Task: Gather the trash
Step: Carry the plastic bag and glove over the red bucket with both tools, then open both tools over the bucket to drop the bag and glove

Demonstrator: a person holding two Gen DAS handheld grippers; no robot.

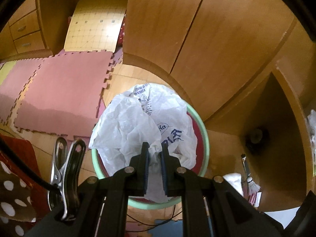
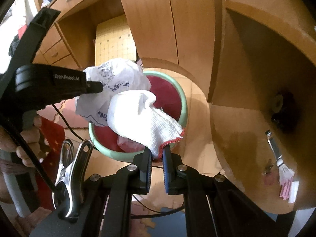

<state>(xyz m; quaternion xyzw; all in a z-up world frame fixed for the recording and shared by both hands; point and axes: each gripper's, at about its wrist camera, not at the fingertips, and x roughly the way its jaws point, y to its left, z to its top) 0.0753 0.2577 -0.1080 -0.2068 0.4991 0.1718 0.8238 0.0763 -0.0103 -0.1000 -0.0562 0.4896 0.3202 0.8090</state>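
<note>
Holding two pieces of trash over the green-rimmed bin [image 1: 205, 138], the person has reached the drop-off step. The left gripper [image 1: 155, 154] is clenched on a crumpled white plastic bag [image 1: 142, 118] with blue print, which hangs directly above the bin's red-lined mouth. The right gripper [image 2: 157, 156] is clamped on the red-edged cuff of a white knitted glove [image 2: 142, 118], which drapes over the near side of the bin, just beside the bag. Some pinkish scrap seems to lie inside the bin already, under the glove. Judging from this, the carry is finished and release comes next: each pair of jaws should part only while its load sits within the rim, since the light bag could drift onto the wooden floor [image 1: 126, 73] beside the bin.
</note>
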